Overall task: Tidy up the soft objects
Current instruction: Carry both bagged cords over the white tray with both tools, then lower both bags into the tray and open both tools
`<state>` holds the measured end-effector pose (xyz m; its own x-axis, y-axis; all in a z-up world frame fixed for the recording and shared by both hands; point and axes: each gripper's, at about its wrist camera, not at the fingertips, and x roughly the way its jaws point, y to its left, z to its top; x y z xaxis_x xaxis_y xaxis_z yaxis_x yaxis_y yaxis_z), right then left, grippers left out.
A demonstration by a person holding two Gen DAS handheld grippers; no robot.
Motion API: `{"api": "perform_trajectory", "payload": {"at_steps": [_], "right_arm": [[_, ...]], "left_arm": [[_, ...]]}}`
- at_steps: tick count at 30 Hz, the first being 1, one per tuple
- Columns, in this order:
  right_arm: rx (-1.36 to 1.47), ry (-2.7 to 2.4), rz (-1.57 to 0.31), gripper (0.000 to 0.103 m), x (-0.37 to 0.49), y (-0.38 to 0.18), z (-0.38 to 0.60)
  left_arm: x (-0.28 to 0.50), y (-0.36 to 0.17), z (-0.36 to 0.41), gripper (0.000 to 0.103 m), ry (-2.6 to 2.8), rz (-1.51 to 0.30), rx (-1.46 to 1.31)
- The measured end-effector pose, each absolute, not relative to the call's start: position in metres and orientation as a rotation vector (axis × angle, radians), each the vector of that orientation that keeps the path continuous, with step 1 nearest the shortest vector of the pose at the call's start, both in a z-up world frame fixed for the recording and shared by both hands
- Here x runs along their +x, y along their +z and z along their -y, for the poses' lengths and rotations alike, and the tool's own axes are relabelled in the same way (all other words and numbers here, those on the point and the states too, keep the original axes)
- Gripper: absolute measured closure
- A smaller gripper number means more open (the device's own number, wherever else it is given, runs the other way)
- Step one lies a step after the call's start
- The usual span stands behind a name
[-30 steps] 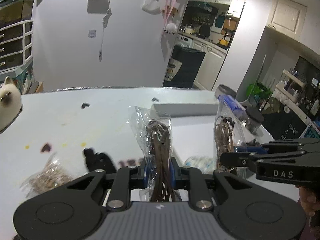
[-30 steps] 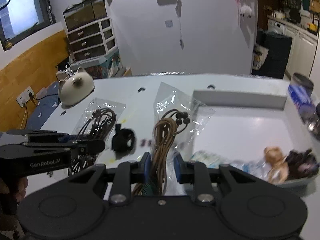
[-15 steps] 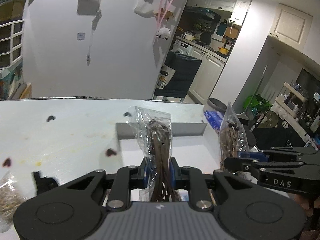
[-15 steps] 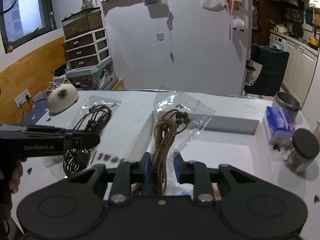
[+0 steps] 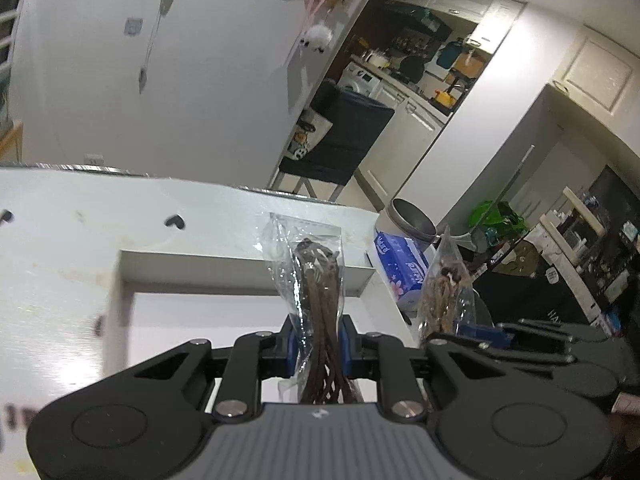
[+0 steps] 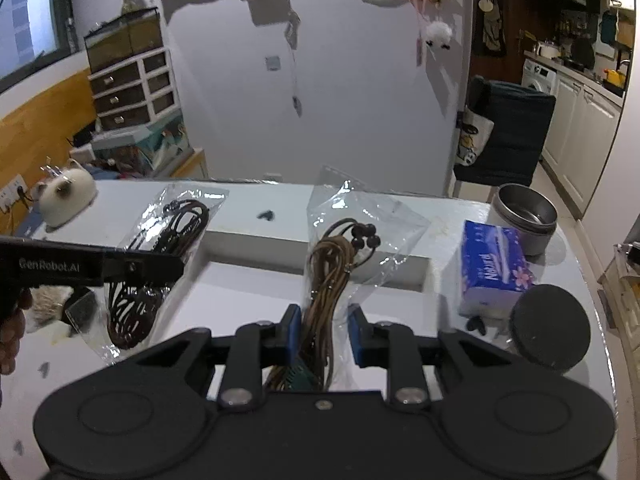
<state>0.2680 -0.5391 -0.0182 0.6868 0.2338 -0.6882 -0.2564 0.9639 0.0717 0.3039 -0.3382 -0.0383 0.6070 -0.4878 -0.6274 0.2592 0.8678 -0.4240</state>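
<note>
gripping a bagged cord bundle in each hand, left gripper clamped on the dark cord bag, right gripper on the tan cord bag; i worry the slick plastic slips out before the tray.

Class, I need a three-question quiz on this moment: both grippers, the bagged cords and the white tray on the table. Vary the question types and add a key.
1. True or false: the left gripper is shut on a bag of dark brown cords.
2. What does the right gripper hold? A) the blue tissue pack B) a bag of tan cords with dark beads C) the metal tin
3. Fill in: behind both bags lies a white ____.

Key: 1 true; 2 B; 3 tray.
</note>
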Motion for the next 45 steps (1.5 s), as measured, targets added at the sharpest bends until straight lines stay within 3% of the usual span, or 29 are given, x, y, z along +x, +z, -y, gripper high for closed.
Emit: {"api": "perform_trajectory", "payload": {"at_steps": [21,25,26,31,34,45], "right_arm": [[-0.092,0.304,-0.940,0.073,0.340,-0.100,0.566],[-0.107,0.301,-0.910,0.061,0.341,-0.096,0.568],[-0.100,0.293,-0.906,0.061,0.341,-0.094,0.570],[-0.006,0.293,-0.887,0.068,0.334,-0.084,0.578],[0.039,0.284,-0.883,0.073,0.330,-0.080,0.579],[0.099,0.216,-0.856,0.069,0.298,-0.068,0.579]], "left_arm": [[0.385,-0.138,0.396,0.081,-0.409,-1.022,-0.501],[0.386,-0.141,0.399,0.057,-0.416,-1.023,-0.504],[0.385,-0.141,0.399,0.055,-0.415,-1.022,-0.505],[0.381,-0.136,0.396,0.057,-0.419,-1.018,-0.474],[0.378,-0.131,0.396,0.066,-0.431,-1.008,-0.442],[0.350,-0.093,0.390,0.065,-0.452,-0.971,-0.301]]}}
